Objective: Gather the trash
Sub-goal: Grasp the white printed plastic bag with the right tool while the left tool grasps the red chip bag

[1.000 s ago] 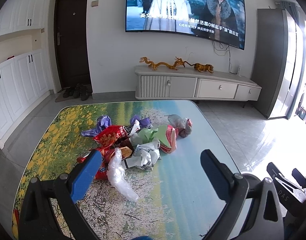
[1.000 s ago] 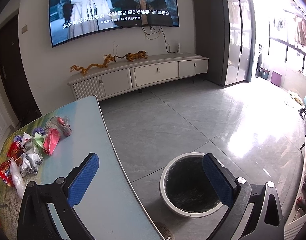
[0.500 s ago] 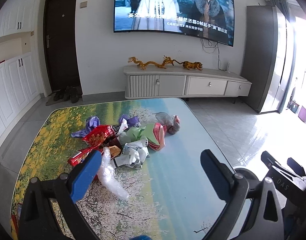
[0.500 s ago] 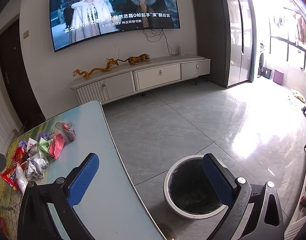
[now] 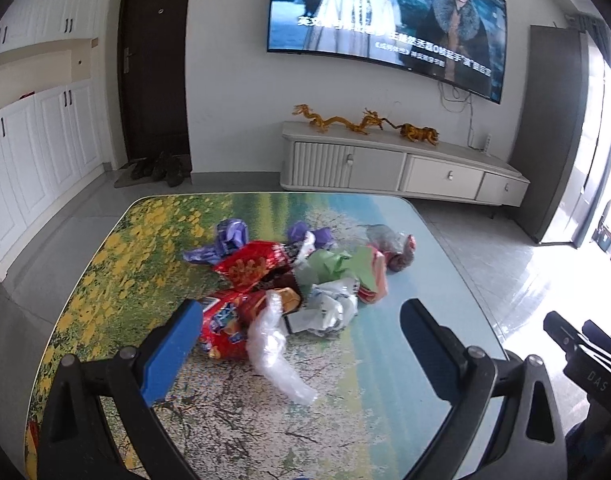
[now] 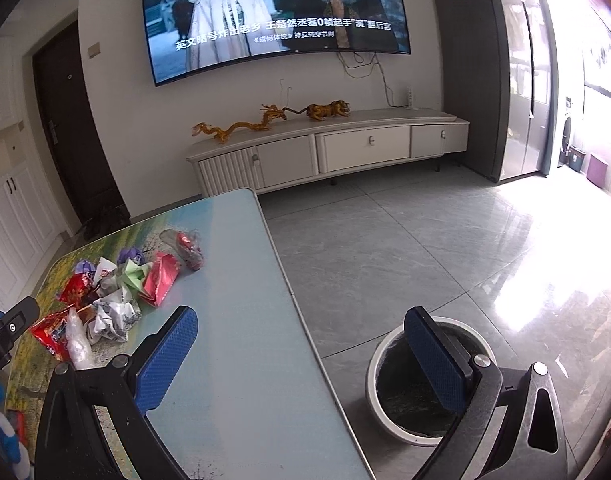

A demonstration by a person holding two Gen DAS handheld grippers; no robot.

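Note:
A pile of trash [image 5: 293, 280] lies on the landscape-printed table [image 5: 153, 240]: red snack bags, purple wrappers, green and pink paper, crumpled white paper and a clear plastic bag [image 5: 273, 348]. My left gripper [image 5: 297, 336] is open and empty, just above the near edge of the pile. My right gripper [image 6: 301, 344] is open and empty over the table's right edge. The pile also shows in the right wrist view [image 6: 117, 296], to the left of the right gripper. A white round bin [image 6: 381, 384] with a dark liner stands on the floor below the right gripper's right finger.
A white TV cabinet [image 5: 401, 168] with golden dragon figures stands against the far wall under a wall TV [image 5: 385, 28]. White cupboards [image 5: 33, 152] line the left wall beside a dark door. A grey tall cabinet [image 6: 485, 68] stands at right. Grey tile floor [image 6: 405, 248] surrounds the table.
The left gripper has moved closer to the pile after drawing back slightly. The right gripper has shifted a little left and forward, toward the table. Both stay open.

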